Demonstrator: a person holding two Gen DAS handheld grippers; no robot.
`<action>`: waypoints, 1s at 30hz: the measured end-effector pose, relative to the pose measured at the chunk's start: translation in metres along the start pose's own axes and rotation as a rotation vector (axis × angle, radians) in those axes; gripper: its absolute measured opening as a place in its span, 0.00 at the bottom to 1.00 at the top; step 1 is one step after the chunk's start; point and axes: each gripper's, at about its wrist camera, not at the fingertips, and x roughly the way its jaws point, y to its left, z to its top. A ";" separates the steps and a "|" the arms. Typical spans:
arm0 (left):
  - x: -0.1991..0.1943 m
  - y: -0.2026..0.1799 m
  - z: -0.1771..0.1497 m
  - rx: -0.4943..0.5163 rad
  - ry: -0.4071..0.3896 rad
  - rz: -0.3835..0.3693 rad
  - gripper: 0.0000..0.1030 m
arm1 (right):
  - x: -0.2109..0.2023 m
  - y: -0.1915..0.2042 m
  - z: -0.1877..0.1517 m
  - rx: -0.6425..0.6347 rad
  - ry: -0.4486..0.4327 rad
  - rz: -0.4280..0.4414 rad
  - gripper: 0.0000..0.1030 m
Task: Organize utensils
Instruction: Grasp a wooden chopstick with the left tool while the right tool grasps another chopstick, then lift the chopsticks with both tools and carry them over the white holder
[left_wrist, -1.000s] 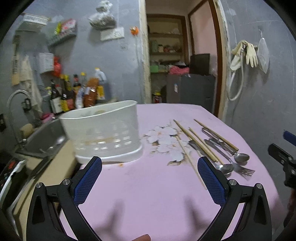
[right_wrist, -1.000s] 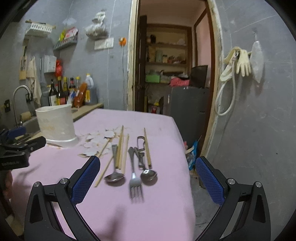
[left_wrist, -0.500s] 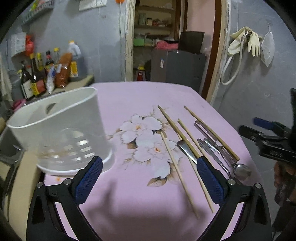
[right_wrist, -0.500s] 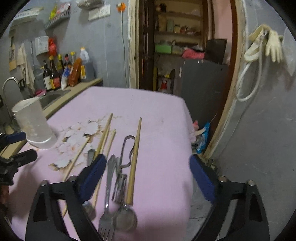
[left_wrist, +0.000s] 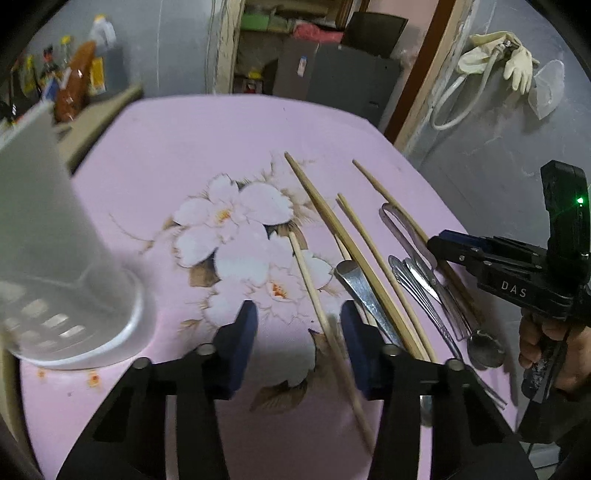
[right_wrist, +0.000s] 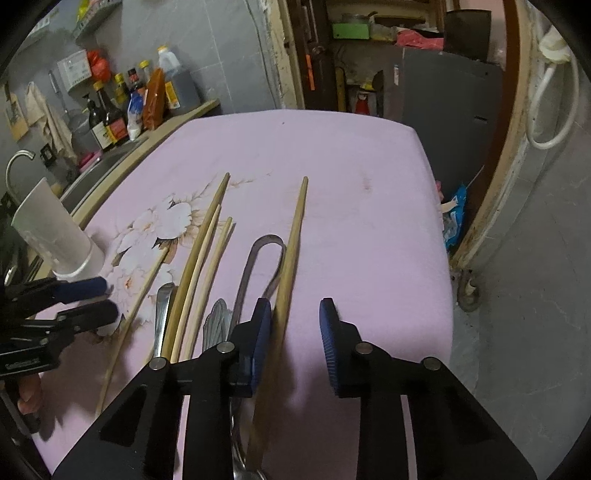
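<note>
While both hand-held grippers, left (left_wrist: 295, 334) and right (right_wrist: 293, 334), hang unclenched, empty, each could nudge its pale wooden chopstick (left_wrist: 314, 291) (right_wrist: 291, 254) aside when closing.

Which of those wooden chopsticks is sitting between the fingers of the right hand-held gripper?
The rightmost chopstick, lying apart from the rest beside the metal tongs. It passes between the right hand-held gripper fingers, close against the left one.

Both wrist views look closely down along the tongs, sharing the chopsticks (left_wrist: 332, 229) (right_wrist: 199, 258).
</note>
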 end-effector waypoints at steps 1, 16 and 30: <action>0.004 0.003 0.003 -0.009 0.016 -0.013 0.35 | 0.003 0.000 0.003 -0.003 0.013 0.001 0.19; 0.028 0.000 0.033 0.016 0.184 -0.027 0.23 | 0.041 -0.006 0.046 0.026 0.200 0.008 0.06; -0.009 -0.001 0.003 -0.091 0.087 -0.134 0.02 | -0.011 0.003 0.021 0.132 -0.047 0.093 0.03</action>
